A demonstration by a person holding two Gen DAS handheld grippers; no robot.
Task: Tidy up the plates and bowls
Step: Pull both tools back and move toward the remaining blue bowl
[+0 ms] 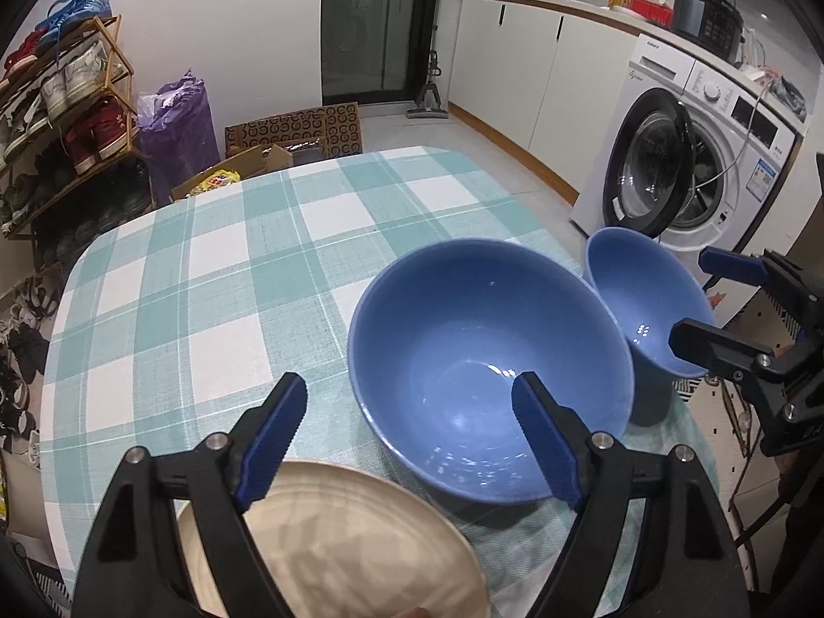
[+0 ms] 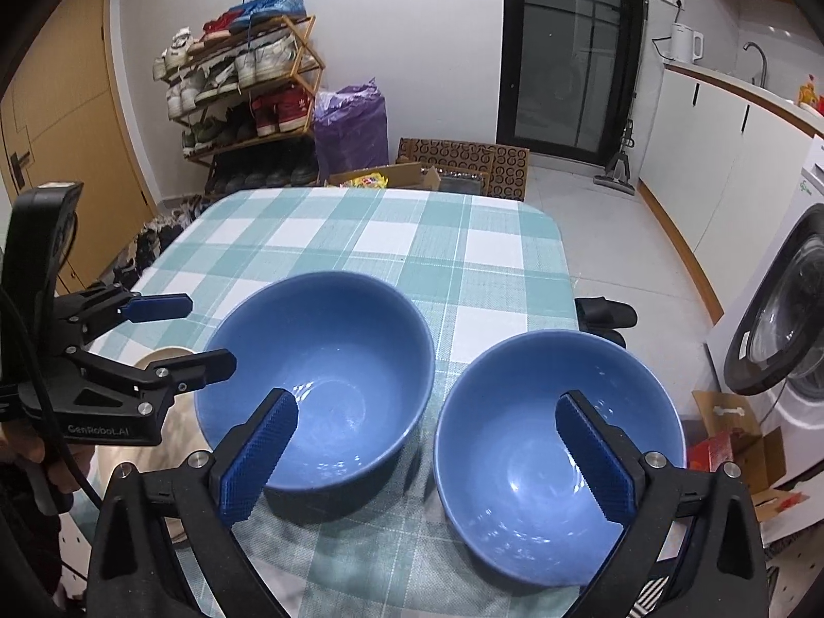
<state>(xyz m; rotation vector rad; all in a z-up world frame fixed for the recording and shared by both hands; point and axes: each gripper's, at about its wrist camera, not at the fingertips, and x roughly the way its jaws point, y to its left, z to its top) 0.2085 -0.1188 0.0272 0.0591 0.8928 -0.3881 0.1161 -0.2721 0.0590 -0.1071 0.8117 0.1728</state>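
A large blue bowl (image 1: 489,365) stands on the checked tablecloth; it also shows in the right wrist view (image 2: 319,381). A second blue bowl (image 2: 556,458) stands to its right at the table's edge, also in the left wrist view (image 1: 644,304). A cream plate (image 1: 335,541) lies at the near left, partly hidden in the right wrist view (image 2: 159,355). My left gripper (image 1: 412,438) is open above the plate and the large bowl's near rim. My right gripper (image 2: 427,453) is open, its right finger over the second bowl.
The table (image 2: 391,237) has a teal and white checked cloth with bare room at the back. A washing machine (image 1: 710,165) with its door open stands to the right. A shoe rack (image 2: 242,87), purple bag and cardboard boxes stand beyond the table.
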